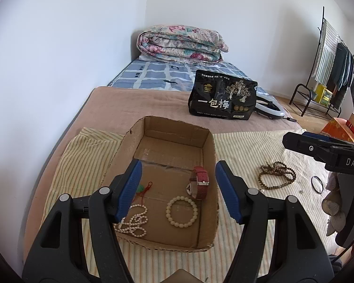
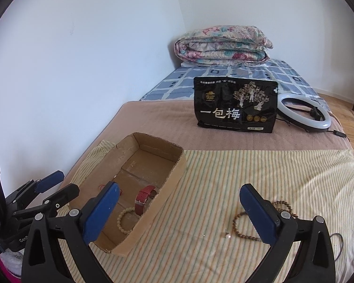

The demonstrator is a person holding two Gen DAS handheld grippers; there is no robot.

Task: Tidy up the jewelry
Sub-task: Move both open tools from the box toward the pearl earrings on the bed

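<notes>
An open cardboard box [image 1: 207, 212] [image 2: 153, 212] lies on a striped cloth. Inside it are a red-strapped watch [image 1: 199, 181] [image 2: 142, 200], a cream bead bracelet [image 1: 181, 211] [image 2: 125, 219], a pearl necklace [image 1: 132, 224] and a red cord [image 1: 145, 189]. My left gripper [image 1: 179, 188] [image 2: 68, 181] hovers over the box, open, with nothing between its blue pads. On the cloth to the right of the box lie brown wooden beads [image 1: 277, 173] [image 2: 242, 224], a small pearl [image 1: 263, 190] [image 2: 228, 236] and a thin black ring [image 1: 317, 184]. My right gripper [image 2: 180, 212] [image 1: 292, 141] is open and holds nothing, above the cloth; one pad hides part of the beads.
The bed runs along a white wall on the left. Farther back stand a black snack bag [image 1: 221, 99] [image 2: 236, 106], a ring light [image 2: 304, 113] and a folded floral quilt [image 1: 181, 44]. A clothes rack [image 1: 328, 70] and an orange box [image 1: 339, 127] are at the right.
</notes>
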